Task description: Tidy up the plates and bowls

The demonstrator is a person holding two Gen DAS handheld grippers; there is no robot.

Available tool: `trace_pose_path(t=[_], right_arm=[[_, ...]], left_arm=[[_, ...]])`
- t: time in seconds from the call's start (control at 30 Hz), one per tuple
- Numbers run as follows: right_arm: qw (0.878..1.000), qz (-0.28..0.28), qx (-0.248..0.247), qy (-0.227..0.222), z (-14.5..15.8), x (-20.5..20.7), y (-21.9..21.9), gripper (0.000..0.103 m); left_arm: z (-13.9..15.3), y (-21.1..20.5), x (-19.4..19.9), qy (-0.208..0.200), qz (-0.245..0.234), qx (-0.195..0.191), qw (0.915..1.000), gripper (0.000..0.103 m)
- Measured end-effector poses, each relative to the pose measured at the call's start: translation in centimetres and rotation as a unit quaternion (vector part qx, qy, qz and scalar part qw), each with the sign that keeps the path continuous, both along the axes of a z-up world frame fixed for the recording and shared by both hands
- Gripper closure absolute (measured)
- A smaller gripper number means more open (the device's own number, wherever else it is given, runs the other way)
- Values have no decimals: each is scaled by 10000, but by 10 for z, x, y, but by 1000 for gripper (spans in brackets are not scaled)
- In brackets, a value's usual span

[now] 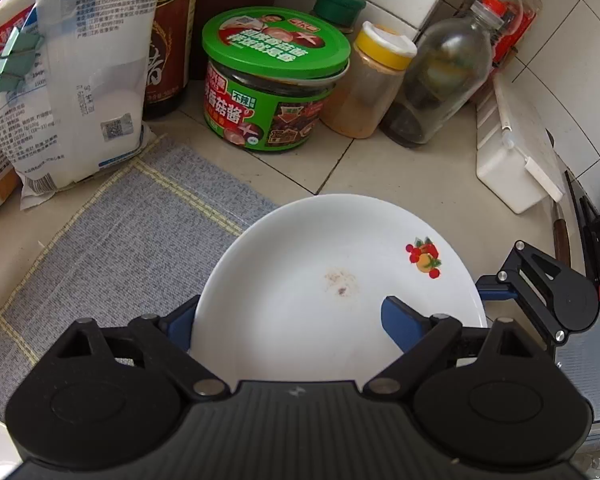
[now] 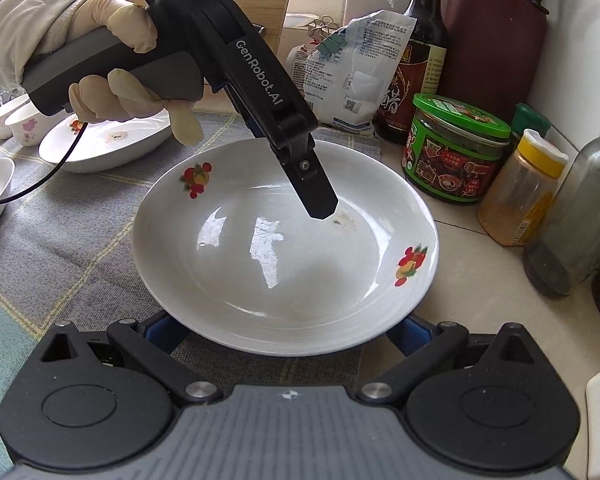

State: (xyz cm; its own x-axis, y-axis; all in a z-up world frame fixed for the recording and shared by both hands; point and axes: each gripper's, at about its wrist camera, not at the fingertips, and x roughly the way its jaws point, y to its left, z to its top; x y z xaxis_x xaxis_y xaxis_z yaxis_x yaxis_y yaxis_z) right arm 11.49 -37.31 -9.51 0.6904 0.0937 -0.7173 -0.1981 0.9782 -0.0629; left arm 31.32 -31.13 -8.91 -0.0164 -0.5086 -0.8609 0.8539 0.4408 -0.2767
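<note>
A white plate (image 1: 332, 280) with fruit decals is held above the grey mat; it also shows in the right wrist view (image 2: 284, 248). My left gripper (image 1: 296, 320) is shut on its rim, one blue finger inside and one beneath; in the right wrist view its upper finger (image 2: 316, 192) rests in the plate. My right gripper (image 2: 288, 328) has its fingers spread wide under the plate's near edge; whether they touch it I cannot tell. It shows at the right in the left wrist view (image 1: 496, 288). A second white plate (image 2: 108, 144) and small cups (image 2: 16, 120) sit far left.
A green-lidded sauce jar (image 1: 272, 80), yellow-capped spice jar (image 1: 372, 84), glass bottle (image 1: 440, 76), dark sauce bottle (image 1: 172, 40) and white bags (image 1: 80, 80) crowd the counter's back. A white box (image 1: 512, 160) stands at the right. A grey mat (image 1: 120, 232) covers the counter.
</note>
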Motion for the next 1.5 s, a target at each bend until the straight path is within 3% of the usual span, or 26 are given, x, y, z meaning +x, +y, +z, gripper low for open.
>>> trace_pose_path(t=[0.43, 0.97, 1.27, 1.5], right_arm=[[10000, -87, 1, 4, 1, -1, 1, 0], [9988, -422, 199, -152, 13, -24, 7, 0], [9946, -826, 604, -183, 9, -52, 20, 0], [9950, -713, 635, -275, 19, -74, 37, 0]], left_arm=[[4, 2, -6, -176, -43, 9, 9998, 10], [30, 26, -29, -620, 139, -103, 9979, 10], [53, 57, -61, -787, 323, -298, 9959, 10], [69, 90, -104, -840, 479, -431, 9944, 10]])
